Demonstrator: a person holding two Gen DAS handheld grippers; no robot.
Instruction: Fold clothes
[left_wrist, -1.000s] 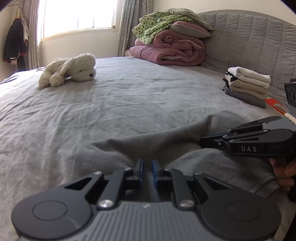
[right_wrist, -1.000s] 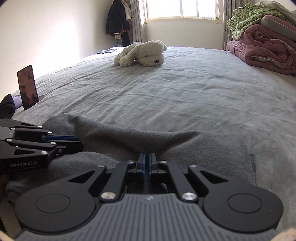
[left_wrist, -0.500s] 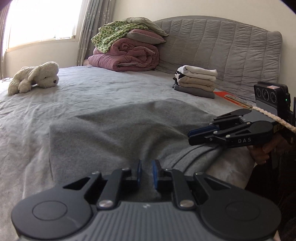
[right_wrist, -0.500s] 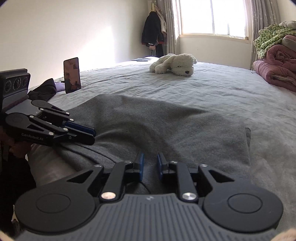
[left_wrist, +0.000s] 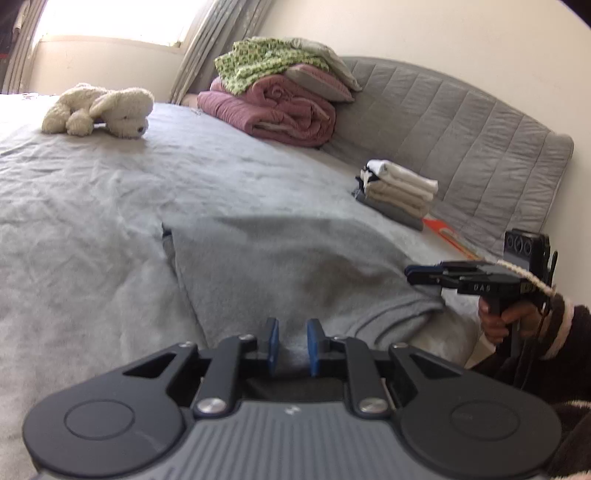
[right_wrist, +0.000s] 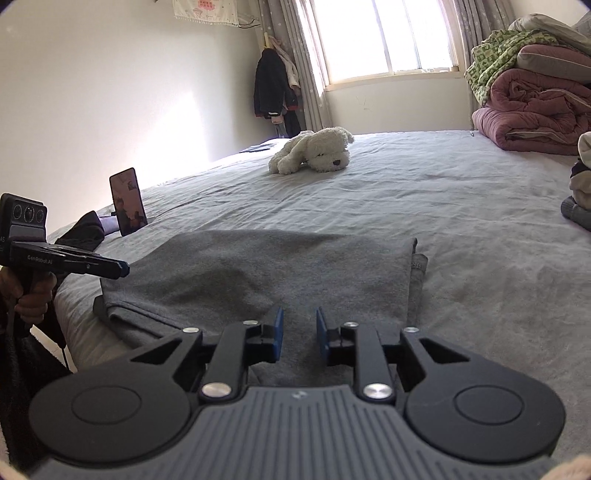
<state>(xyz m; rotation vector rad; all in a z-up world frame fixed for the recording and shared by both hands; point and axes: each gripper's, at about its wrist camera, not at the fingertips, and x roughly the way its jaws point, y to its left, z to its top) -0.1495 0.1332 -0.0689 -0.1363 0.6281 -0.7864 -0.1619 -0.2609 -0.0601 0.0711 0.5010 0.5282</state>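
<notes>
We see a grey garment (left_wrist: 295, 266) lying folded on a grey bed (left_wrist: 92, 221), at the near edge, with both grippers over its near hem. The left gripper (left_wrist: 292, 345) has its blue pads a narrow gap apart, with nothing pinched; the garment lies under and beyond them. The right gripper (right_wrist: 298, 334) has its jaws opening, and no cloth is between them; the garment spreads ahead of them.

No container shows in either view. The nearest to one is a stack of folded clothes (left_wrist: 397, 192), white and beige over grey, beyond the garment on its right, by the quilted headboard (left_wrist: 461, 136). An orange thing (left_wrist: 447, 236) lies just beside that stack. Well beyond the garment, rolled quilts (left_wrist: 280, 110) in dark pink carry a green patterned cover, and a white plush dog (left_wrist: 103, 110) lies far off near the window (right_wrist: 384, 37).

Only the left wrist view gives us the headboard and the whole stack, along with the right gripper seen from the side and the hand (left_wrist: 506, 321) on its grip. Only the right wrist view gives us a phone (right_wrist: 128, 201) propped upright left of the garment, a dark cloth (right_wrist: 83, 230) beside it, and coats (right_wrist: 275, 85) hanging in the corner. There the left gripper enters at the left edge, off the garment's corner.
</notes>
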